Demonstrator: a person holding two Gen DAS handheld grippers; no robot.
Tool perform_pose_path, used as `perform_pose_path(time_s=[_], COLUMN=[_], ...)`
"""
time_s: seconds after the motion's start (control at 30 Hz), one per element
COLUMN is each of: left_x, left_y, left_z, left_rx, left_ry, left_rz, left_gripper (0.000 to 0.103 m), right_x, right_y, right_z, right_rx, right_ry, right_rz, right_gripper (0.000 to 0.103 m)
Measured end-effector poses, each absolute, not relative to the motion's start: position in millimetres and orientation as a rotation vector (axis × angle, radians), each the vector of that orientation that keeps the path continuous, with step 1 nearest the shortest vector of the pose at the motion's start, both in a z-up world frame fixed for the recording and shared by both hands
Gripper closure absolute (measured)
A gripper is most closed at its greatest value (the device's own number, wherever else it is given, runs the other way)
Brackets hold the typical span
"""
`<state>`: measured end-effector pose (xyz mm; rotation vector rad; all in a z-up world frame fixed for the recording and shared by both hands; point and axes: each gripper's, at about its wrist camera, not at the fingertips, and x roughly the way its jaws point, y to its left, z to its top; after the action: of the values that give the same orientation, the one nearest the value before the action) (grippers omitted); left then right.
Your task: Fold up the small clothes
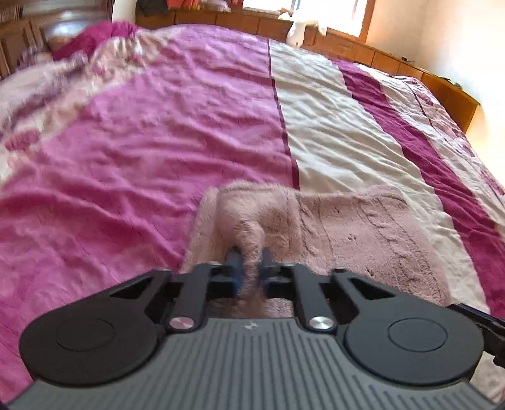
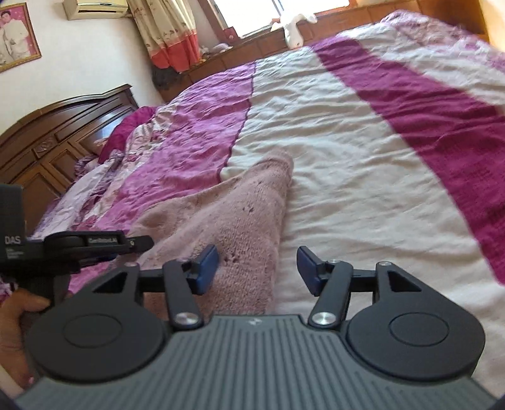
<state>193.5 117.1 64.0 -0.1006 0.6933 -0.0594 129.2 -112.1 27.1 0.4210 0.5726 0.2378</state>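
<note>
bright window [image 1: 303,9] daylight, motion blur (fisheye edges)

The pink fuzzy garment [image 1: 331,227] ran under the left hand-held gripper [image 1: 251,265], whose body hid its near edge. In the right wrist view, the bedspread [image 2: 363,151] was blurred at far right, and the left edge cropped the framed picture [image 2: 15,34].
</note>
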Motion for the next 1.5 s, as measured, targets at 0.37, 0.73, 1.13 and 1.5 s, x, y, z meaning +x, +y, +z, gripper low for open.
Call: perform_pose_path(time_s=[0.37, 0.73, 1.13, 1.5], left_x=[197, 140, 117, 139], left_y=[152, 159, 176, 195], left_z=[52, 84, 57, 63], left_rx=[-0.020, -0.130, -0.091, -0.417], left_ry=[0.724, 0.722, 0.802, 0.837], left_rz=[0.028, -0.072, 0.016, -0.078], left_gripper=[0.090, 0.025, 0.020, 0.020], right_x=[128, 113, 101, 119], right_y=[-51, -76, -65, -110], right_z=[34, 42, 30, 30], right_rx=[0.219, 0.326, 0.322, 0.557], right_ry=[0.563, 0.564, 0.615, 0.612], right_rz=[0.337, 0.316, 0.329, 0.263], right_gripper=[0.044, 0.042, 0.042, 0.028])
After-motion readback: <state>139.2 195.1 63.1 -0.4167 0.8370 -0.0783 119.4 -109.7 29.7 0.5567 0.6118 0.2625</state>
